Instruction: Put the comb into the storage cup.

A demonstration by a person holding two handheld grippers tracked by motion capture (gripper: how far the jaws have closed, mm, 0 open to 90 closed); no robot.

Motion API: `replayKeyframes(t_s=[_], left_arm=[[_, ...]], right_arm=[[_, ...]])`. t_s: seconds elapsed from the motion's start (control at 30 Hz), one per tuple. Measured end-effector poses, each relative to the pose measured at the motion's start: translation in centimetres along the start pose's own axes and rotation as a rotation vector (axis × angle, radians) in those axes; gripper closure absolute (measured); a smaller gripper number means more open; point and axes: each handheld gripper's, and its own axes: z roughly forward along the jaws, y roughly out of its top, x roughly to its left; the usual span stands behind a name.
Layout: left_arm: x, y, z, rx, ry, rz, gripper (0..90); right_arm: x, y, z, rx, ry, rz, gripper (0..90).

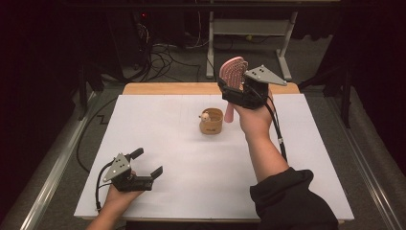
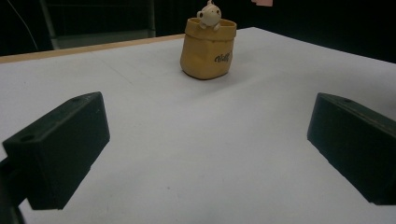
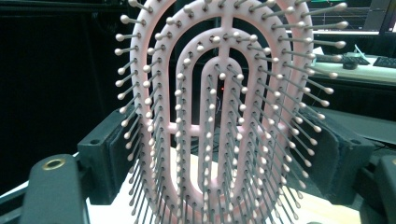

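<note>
A person's right gripper holds a pink hairbrush upright above the far side of the white table, its jaws clamped on either side of the brush head, bristles facing the gripper's camera and the handle hanging down just beside a small tan holder with a little figure perched on its rim. The left gripper rests low at the near left corner, jaws wide apart and holding nothing, well away from the holder. The work appears to be lowering the brush, handle first, into the holder, and the risks lie there: the jaws grip an open, ribbed head edged with flexible bristles, so the brush could twist or slip in the grip as it comes down. The holder looks light and soft-sided and nothing steadies it; a handle that catches its rim or strikes the figure could tip it or push it across the smooth table.
</note>
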Motion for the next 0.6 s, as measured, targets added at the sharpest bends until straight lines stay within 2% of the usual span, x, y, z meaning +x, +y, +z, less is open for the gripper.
replayKeyframes(t_s=[0.6], left_arm=[[-0.1,0.1,0.0,0.001,-0.007,0.016,0.0]], right_arm=[[1.0,-0.2,2.9,-0.007,0.024,0.011,20.2]])
